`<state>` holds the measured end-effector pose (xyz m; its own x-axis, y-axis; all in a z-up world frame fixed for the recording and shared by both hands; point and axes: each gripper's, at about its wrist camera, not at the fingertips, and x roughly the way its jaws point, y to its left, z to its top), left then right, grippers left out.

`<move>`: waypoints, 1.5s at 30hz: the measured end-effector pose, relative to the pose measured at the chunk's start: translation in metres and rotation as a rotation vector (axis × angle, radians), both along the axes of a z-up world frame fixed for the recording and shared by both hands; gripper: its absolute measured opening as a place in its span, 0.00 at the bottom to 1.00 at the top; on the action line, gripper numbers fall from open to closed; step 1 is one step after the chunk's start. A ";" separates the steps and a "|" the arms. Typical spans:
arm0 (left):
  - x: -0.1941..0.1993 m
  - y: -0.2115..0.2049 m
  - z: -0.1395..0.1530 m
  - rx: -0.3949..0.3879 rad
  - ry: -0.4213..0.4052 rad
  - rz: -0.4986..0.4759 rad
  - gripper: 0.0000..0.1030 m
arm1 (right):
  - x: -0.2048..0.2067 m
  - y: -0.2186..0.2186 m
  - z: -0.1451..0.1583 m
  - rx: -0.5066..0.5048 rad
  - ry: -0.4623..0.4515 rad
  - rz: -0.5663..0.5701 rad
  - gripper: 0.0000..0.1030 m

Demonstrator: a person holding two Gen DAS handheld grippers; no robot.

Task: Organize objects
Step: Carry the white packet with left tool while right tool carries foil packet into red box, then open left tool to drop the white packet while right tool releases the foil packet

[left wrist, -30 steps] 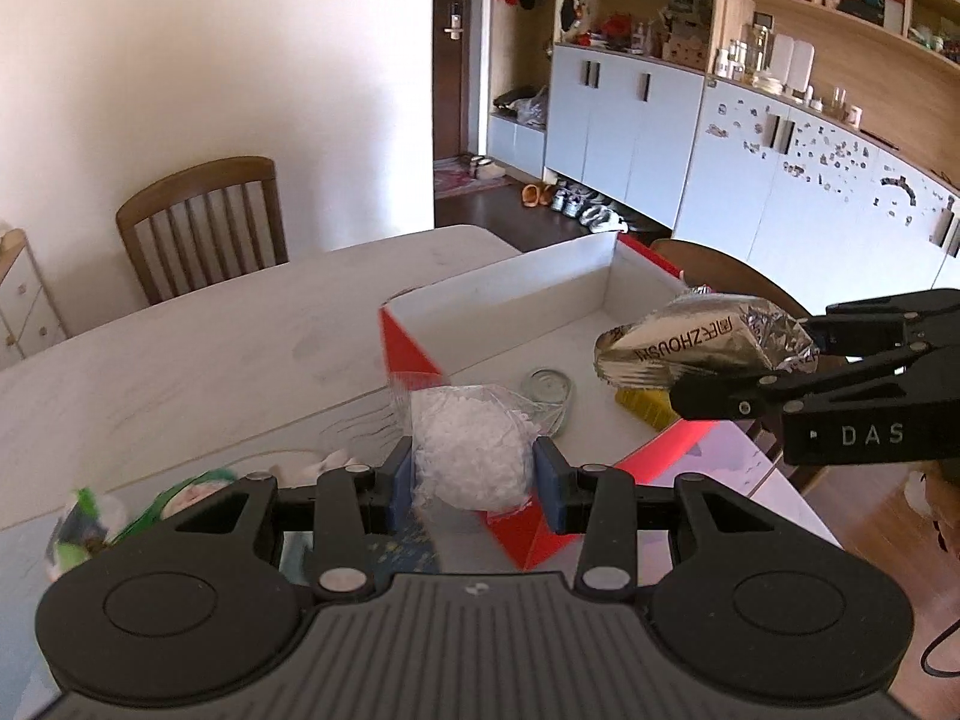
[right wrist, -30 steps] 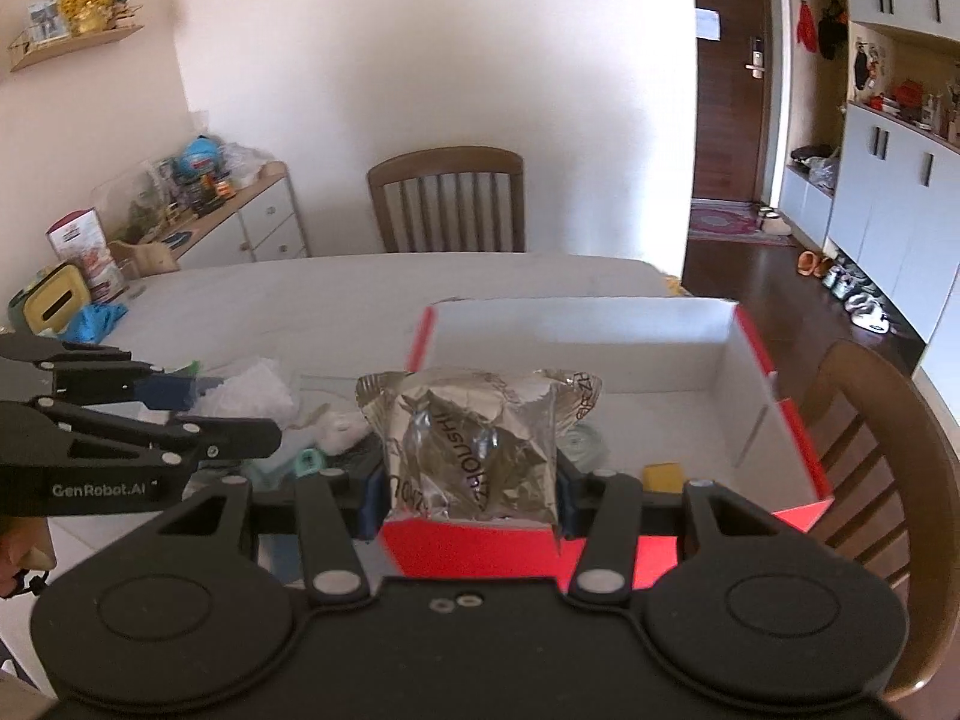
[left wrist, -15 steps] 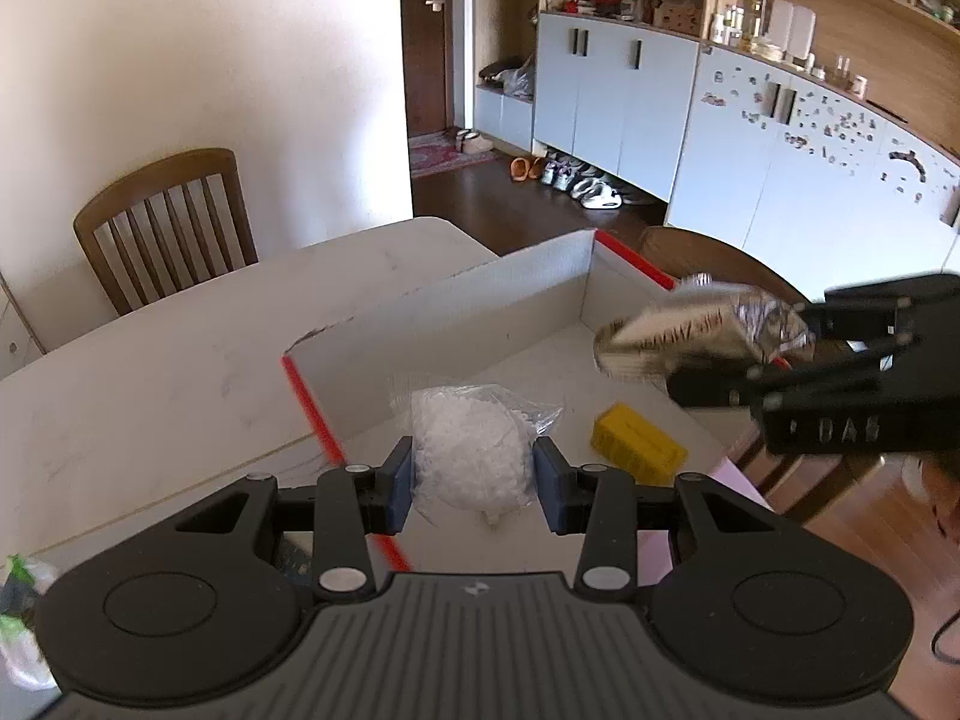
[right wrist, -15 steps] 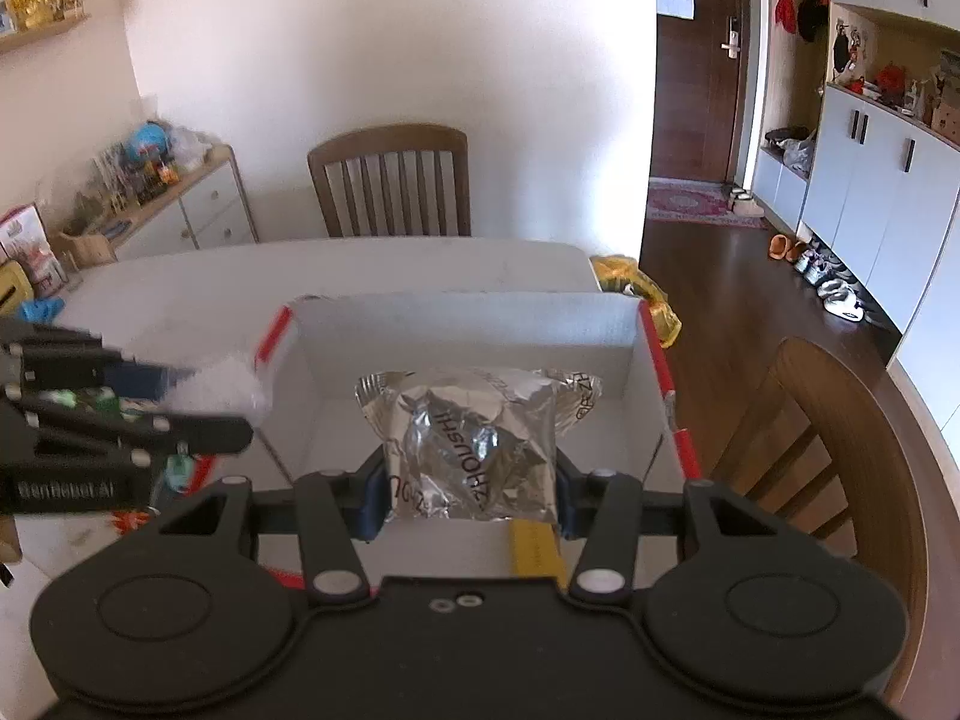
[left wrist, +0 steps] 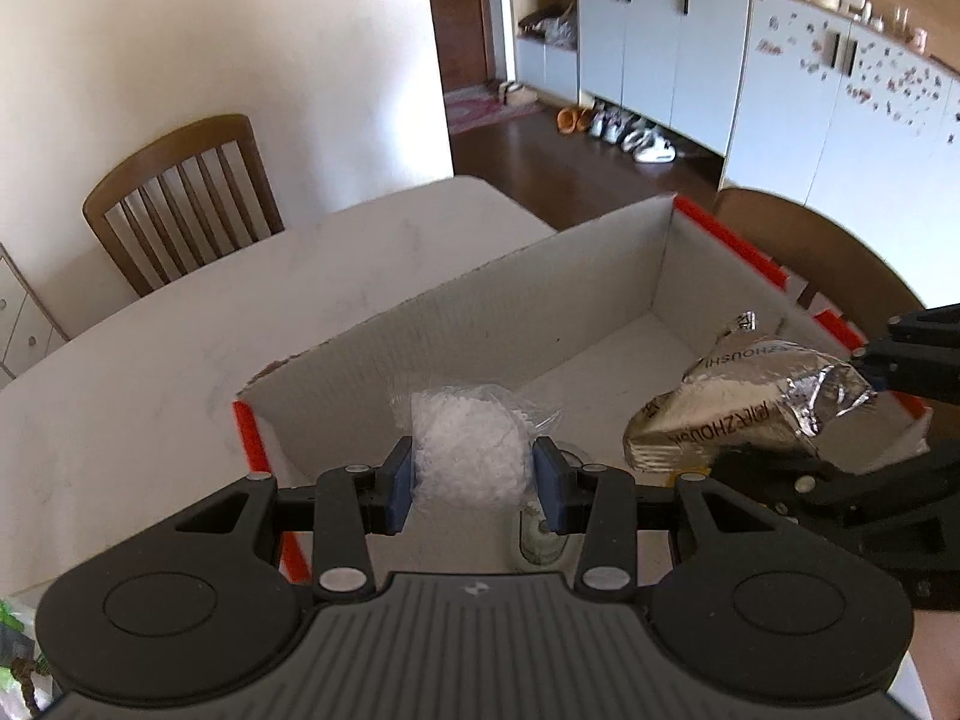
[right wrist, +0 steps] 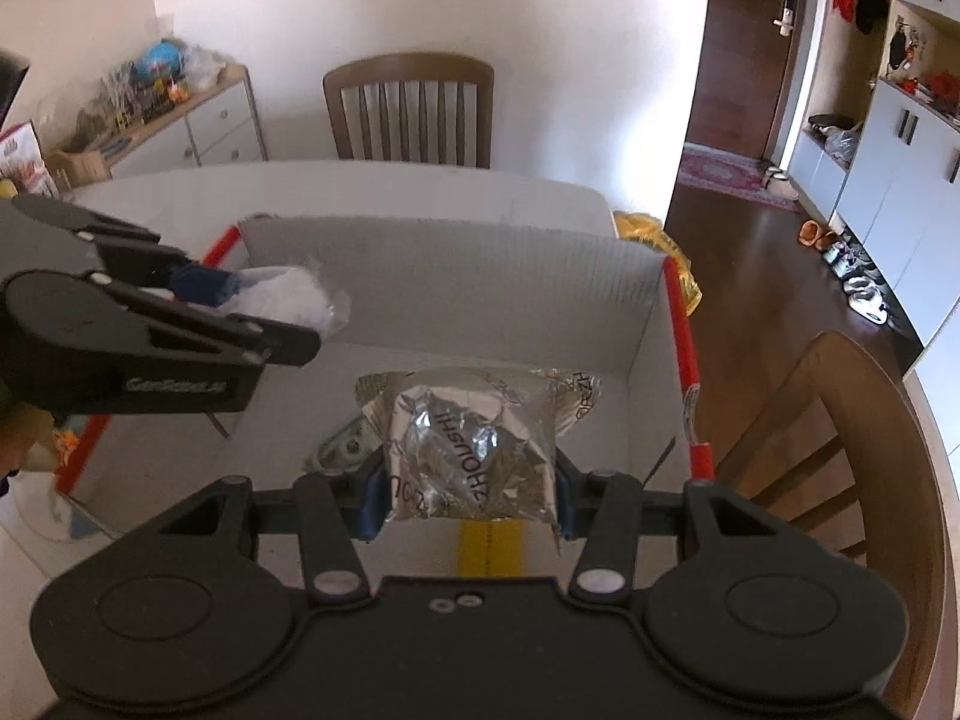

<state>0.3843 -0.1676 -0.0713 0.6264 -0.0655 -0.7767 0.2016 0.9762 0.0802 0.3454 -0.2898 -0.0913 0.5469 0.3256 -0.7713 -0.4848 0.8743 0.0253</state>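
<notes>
Left wrist view shows the left gripper squeezing a small clear bag of white bits between its two blue pads. The bag hangs in the air over the near left part of the big white box with red edges. Right under the gripper, a round see-through lid lies on the box floor, partly hidden.

To the right, the right gripper is clamped on a shiny silver foil packet. That packet also hangs over the box, nearer the right wall. Below it, a yellow block rests on the box floor, and something round and greenish peeks out on its left; what it is cannot be told.

The box sits on a pale table. A wooden chair stands at the far side of the table, and another chair is close to the right side of the box. A few small things lie on the table left of the box, still outside it.

So both bags look ready to be let go into the box. What could go wrong? The clear bag is soft and thin, so a hard squeeze might pop it and spill the white bits. If the pads open while the bag is high up, it may land on the lid and roll. The two grippers are near each other, so they could bump if both go down at once. The foil packet may drop on the yellow block and sit crooked.
</notes>
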 end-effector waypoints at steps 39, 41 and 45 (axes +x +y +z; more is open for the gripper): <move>0.035 0.000 -0.045 0.002 0.245 0.026 0.60 | 0.018 0.004 -0.023 -0.085 0.097 0.076 0.67; 0.031 0.003 -0.040 -0.008 0.234 0.025 0.61 | 0.015 0.002 -0.019 -0.084 0.089 0.073 0.68; 0.026 0.003 -0.033 -0.030 0.215 0.025 0.61 | 0.009 0.003 -0.010 -0.099 0.058 0.074 0.80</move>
<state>0.4100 -0.1642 -0.1046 0.4480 -0.0775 -0.8906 0.1869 0.9823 0.0085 0.3545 -0.2870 -0.1014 0.4774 0.2842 -0.8315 -0.5487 0.8355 -0.0295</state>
